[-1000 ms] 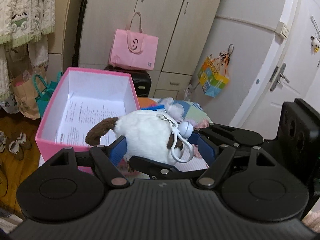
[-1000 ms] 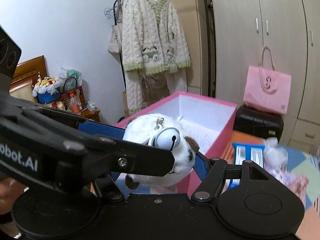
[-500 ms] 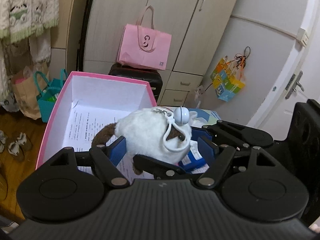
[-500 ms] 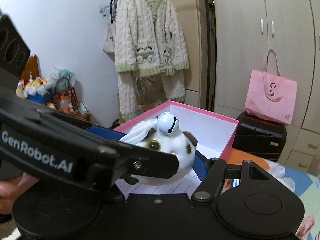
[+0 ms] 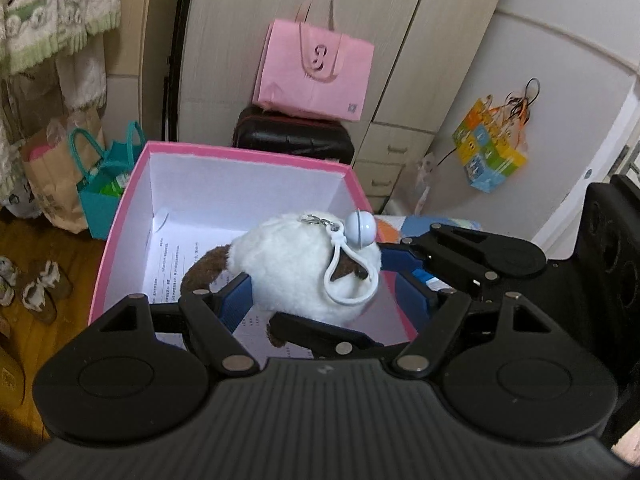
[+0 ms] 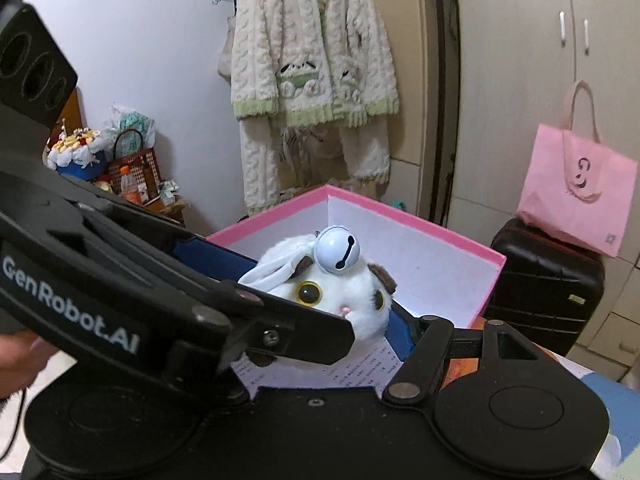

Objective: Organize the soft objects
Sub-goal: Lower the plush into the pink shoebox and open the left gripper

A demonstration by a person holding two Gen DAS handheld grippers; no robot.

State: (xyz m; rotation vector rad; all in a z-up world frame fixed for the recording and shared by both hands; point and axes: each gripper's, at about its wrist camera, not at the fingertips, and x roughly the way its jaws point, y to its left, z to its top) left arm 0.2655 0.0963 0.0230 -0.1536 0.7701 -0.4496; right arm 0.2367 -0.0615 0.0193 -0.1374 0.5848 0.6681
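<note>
The white plush toy (image 5: 304,268) (bell on top) hung over the open pink box (image 5: 240,156), clamped between both the left hand-held gripper (image 5: 320,300) and the right hand-held gripper (image 6: 320,312), not yet released inside.

Both claws tilt downward, side by side. The left claw (image 5: 316,296) and right claw (image 6: 320,300) each seem clamped partway on the same toy (image 5: 304,268).
</note>
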